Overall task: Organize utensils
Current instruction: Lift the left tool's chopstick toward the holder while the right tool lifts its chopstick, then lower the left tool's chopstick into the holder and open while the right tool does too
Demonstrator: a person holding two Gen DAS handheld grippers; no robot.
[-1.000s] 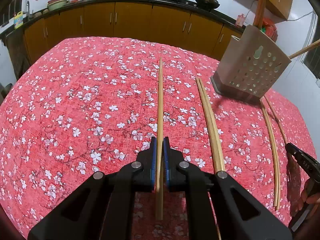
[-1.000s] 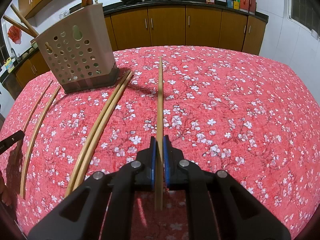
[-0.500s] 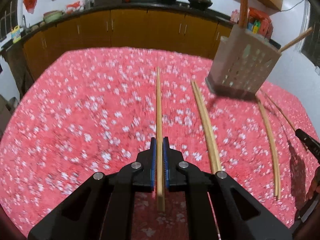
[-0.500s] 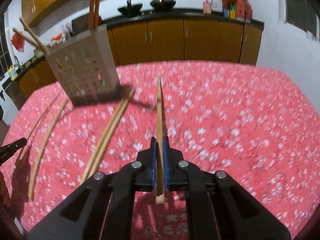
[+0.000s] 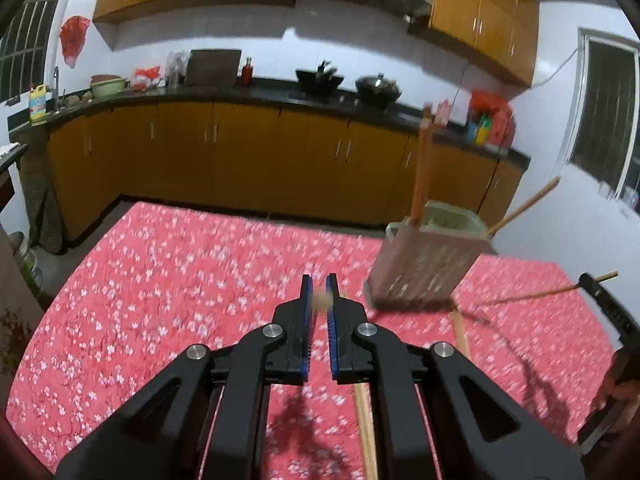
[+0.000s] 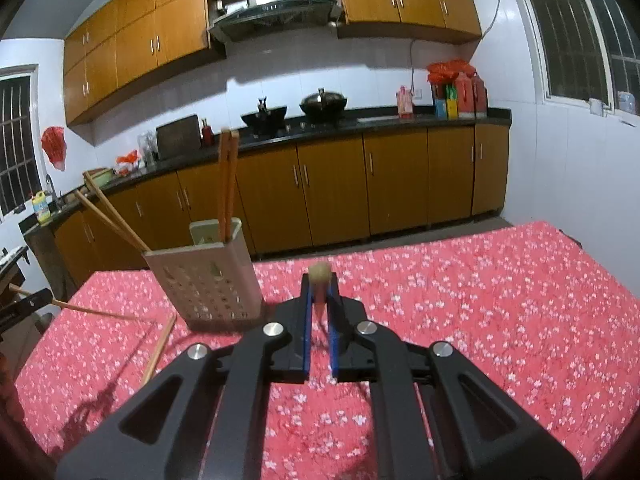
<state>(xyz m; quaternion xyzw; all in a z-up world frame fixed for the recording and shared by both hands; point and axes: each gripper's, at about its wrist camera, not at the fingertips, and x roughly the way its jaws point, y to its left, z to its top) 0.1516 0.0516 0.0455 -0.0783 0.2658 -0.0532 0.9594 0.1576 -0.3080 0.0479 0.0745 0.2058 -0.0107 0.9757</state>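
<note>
Chopstick (image 5: 321, 300) in your left gripper (image 5: 319, 300) is pinched tight between the blue pads and seen end-on in the left wrist view, so its long axis runs straight out along the fingers toward the far side of the table. The holder (image 5: 424, 264), the perforated beige caddy, sits ahead and to the right of that gripper, tilted in the fisheye, with a reddish pair standing in its back slot and another stick leaning out over its right rim. Loose chopsticks (image 5: 366, 420) lie on the red floral tablecloth (image 5: 160, 280) just in front of the holder, one running under your gripper's right finger. Off to the holder's right you can see your right gripper (image 5: 600, 292) poking in with its own stick. Switching to the right wrist view: the right gripper (image 6: 319, 280) is clamped on a second chopstick (image 6: 320, 274), also pointing dead ahead, and the holder (image 6: 204, 280) is ahead-left of it, a bit nearer than it looks from the other hand, I'd say. The pair standing upright in the holder and the two sticks leaning out over its left rim crowd the opening, so you'd probably want to tip each stick upright and come down in the free middle. The left gripper (image 6: 28, 304) shows at the far left beyond the holder, and one loose chopstick (image 6: 160, 348) lies on the cloth just left of the holder's base.
</note>
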